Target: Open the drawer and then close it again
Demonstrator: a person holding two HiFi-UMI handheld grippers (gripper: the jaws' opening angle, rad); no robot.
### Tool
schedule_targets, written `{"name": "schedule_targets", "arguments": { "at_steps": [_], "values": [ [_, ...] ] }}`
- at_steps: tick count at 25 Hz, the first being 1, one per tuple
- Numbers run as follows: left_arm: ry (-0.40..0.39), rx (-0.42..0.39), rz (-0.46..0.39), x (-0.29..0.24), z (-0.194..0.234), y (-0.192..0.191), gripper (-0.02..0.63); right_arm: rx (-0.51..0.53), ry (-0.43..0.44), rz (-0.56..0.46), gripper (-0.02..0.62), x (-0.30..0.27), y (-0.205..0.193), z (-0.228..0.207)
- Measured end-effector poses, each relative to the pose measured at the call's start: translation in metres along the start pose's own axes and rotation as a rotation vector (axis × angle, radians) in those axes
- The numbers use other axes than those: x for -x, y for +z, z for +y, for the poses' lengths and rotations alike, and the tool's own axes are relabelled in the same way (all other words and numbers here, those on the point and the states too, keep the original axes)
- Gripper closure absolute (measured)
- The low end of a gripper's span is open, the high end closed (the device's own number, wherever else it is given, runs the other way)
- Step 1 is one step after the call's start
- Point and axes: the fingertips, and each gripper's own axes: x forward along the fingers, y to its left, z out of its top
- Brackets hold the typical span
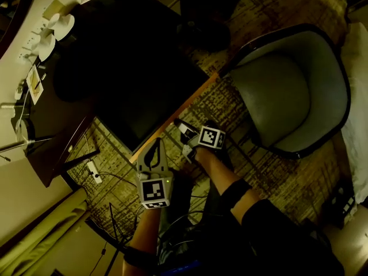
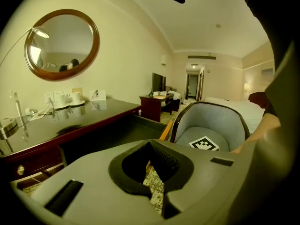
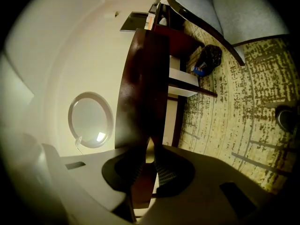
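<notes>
Drawer [image 1: 138,85] stands pulled far out of the desk [image 1: 69,68] in my head view. Its dark inside is open to the camera, and its pale wood front edge [image 1: 172,115] slants from lower left to upper right. My right gripper [image 1: 184,138] sits at that edge, about midway along it, on the side toward the chair [image 1: 287,91]. My left gripper [image 1: 153,151] hangs just beside the edge's lower-left end, over the carpet [image 1: 276,177].

Left gripper view: the jaws of the left gripper [image 2: 152,172] are together, with only carpet showing past them, so it carries nothing. The drawer [image 2: 112,135] lies ahead and to the left, the chair to the right.

Right gripper view: the right gripper [image 3: 149,172] is clamped on the drawer's dark front board [image 3: 143,102], which runs straight up out of the jaws.

I judge the opening done, so closing is what's left. The desk lies across the drawer from the right gripper, so the push must go square to the front edge, up and left in the head view. The right hand already has it, and the left need not join.
</notes>
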Motion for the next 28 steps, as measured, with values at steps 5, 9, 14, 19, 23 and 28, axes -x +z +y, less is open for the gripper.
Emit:
{"name": "schedule_targets", "arguments": {
  "at_steps": [5, 9, 14, 19, 23, 28],
  "values": [
    [-0.09, -0.064, 0.02, 0.002, -0.032, -0.011, 0.602, 0.03, -0.002, -0.01, 0.526, 0.029, -0.002, -0.006],
    [-0.111, -0.075, 0.015, 0.004, -0.04, -0.007, 0.602, 0.019, -0.009, -0.015, 0.526, 0.032, -0.002, -0.005],
    [-0.093, -0.061, 0.017, 0.011, -0.034, 0.005, 0.602, 0.043, -0.093, 0.031, 0.503, 0.041, -0.003, -0.013],
    [-0.099, -0.119, -0.006, 0.035, -0.029, 0.03, 0.602, 0.119, -0.149, 0.045, 0.515, 0.076, 0.007, 0.016],
    [-0.072, -0.115, -0.032, 0.065, -0.026, 0.067, 0.602, 0.29, -0.153, 0.073, 0.558, 0.104, 0.029, 0.086],
    [-0.016, -0.102, -0.079, 0.098, -0.012, 0.108, 0.602, 0.535, -0.105, 0.104, 0.594, 0.11, 0.058, 0.192]
  ]
}}
